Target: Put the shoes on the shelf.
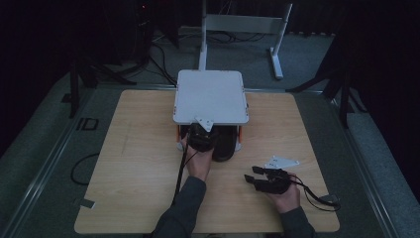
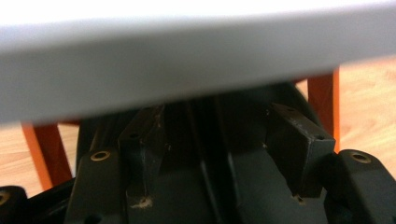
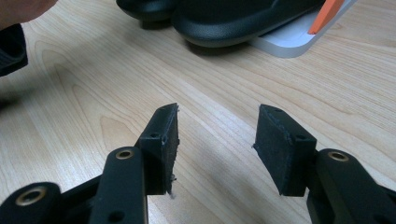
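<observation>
My left claw (image 1: pixel 200 135) sits open over smooth black shoes (image 1: pixel 224 145) under the flat grey shelf (image 1: pixel 210 96), orange legs (image 2: pixel 42 151). Right claw (image 1: pixel 257 174) open over woodgrain table (image 1: pixel 143 163).

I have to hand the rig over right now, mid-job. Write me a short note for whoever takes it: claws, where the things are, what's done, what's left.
Left claw: open, at the front edge of the small white rack, right over the black shoes; its jaws stand apart with nothing pinched between them.
Right claw: open and empty, resting low over the table, nearer the person than the rack.
Things: the black shoes lie on the rack's lower shelf, under the white top, with their ends sticking out at the front.
Done: shoes appear placed on the shelf.
Left: probably draw the left claw back and check that the shoes sit fully in.
</observation>
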The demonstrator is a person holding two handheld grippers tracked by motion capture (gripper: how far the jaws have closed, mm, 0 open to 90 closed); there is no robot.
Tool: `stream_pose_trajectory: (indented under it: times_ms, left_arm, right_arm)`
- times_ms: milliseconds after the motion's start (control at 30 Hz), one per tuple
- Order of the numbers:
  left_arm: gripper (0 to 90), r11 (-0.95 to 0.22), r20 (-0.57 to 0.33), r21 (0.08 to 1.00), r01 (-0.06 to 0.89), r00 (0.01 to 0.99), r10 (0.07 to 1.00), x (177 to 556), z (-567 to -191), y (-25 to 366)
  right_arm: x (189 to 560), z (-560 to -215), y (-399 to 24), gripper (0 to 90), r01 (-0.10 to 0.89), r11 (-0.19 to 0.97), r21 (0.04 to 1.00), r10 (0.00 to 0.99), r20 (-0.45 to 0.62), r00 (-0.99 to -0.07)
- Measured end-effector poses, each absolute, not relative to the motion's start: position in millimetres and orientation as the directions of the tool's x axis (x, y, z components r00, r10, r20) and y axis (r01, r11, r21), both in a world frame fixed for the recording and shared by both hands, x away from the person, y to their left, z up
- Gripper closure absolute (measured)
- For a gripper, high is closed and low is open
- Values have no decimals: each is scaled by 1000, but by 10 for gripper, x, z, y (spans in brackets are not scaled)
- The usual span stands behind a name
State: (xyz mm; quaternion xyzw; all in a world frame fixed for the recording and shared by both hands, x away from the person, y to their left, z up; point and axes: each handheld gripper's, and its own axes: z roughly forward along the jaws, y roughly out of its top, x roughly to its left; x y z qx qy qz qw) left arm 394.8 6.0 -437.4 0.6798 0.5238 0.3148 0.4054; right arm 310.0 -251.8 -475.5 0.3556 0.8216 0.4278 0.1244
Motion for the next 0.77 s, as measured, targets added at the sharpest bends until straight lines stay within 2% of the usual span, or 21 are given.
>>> stream_pose_trajectory:
  times_ms: [500, 767]
  left_arm:
    - [383, -174, 24, 879, 444, 323, 946, 3631, -4426, 453]
    - [383, -172, 24, 882, 440, 322, 946, 3500, -4459, 663]
  right_arm:
    - [3103, -4751, -2523, 485, 474, 383, 792, 692, 93, -715]
    - [3106, -4742, -2529, 486, 475, 382, 793, 695, 92, -713]
